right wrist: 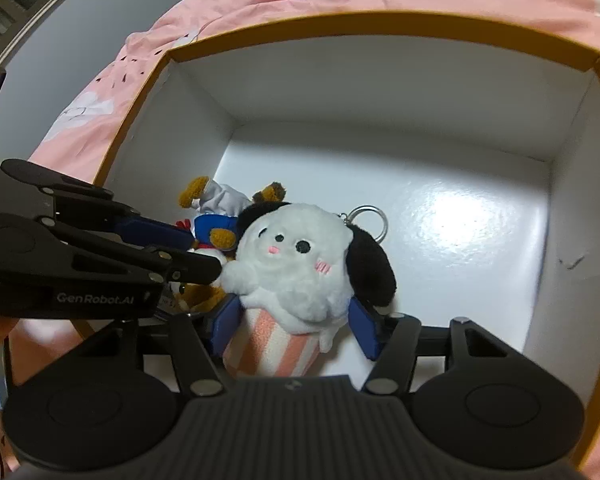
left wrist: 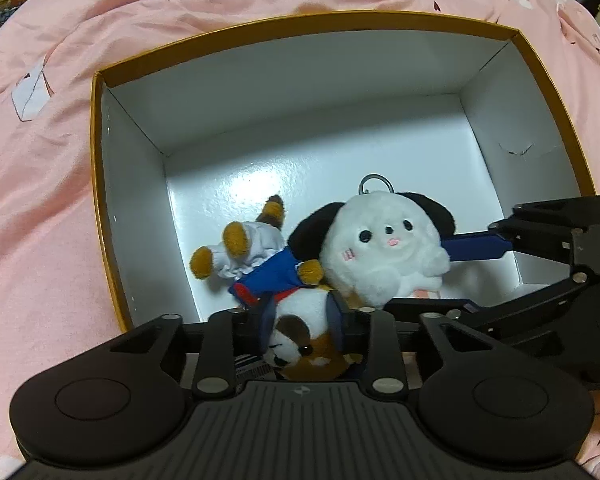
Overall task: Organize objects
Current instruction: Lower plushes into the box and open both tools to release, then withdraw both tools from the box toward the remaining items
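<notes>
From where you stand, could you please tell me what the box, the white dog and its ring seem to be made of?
Box: probably cardboard with a glossy white lining; light glares off the floor, and a small tear shows in one wall. White dog: soft plush, fuzzy pile, with a striped pink fabric base. Ring: likely polished metal, thin and silvery.

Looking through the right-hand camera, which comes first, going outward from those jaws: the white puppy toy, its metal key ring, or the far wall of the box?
1. White puppy toy: right between the jaws of the right gripper, at the near end.
2. Metal key ring: just behind the toy's head, lying on the floor of the box.
3. Far wall of the box: at the back, beyond the bare floor.
</notes>
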Tool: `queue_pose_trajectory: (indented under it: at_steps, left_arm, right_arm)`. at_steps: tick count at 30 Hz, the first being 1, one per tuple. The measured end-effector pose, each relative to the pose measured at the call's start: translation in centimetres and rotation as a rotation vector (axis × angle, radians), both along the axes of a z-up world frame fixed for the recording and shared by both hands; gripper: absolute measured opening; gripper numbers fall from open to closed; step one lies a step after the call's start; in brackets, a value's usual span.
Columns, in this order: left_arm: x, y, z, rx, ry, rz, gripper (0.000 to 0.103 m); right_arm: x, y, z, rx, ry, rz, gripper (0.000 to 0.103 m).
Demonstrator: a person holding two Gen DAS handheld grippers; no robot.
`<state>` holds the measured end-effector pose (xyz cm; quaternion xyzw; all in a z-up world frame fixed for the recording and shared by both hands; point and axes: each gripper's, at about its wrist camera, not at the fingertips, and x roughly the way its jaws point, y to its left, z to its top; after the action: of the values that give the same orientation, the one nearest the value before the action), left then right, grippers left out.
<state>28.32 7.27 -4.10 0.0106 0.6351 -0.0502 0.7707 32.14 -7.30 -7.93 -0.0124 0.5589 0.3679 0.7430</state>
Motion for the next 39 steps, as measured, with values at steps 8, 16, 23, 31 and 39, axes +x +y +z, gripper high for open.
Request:
queue_pose_trajectory:
  at_steps: [8,16,23,31,39]
  left_arm:
    - [-0.5,1.0,3.3,-0.002,-0.052,0.007,0.028]
    - [-2.3,1.6,4.2,-0.057,-0.134,0.059,0.028]
    - [-5.8,1.3,5.9,-0.078,-0.22,0.06,0.028]
    - [-10.9,1.3,8.9,-0.132,-0.307,0.095,0.028]
    - [-17.0,0.9,9.1,-0.12,-0.331,0.131,0.034]
  right_arm:
    - [-0.3,1.4,-0.1,0.052,0.007,0.03,0.058]
    - [-0.9,1.9,-0.7,0.014,0.006,0.021,0.059]
    - [-1.8,1.2,0.6,-0.011,-0.059,0.004,0.066]
    - [-5.4,-1.4,5.1,0.021,-0.242,-0.04,0.066]
    - [-11.6,-5.7,8.8,0.095,-0.369,-0.071,0.068]
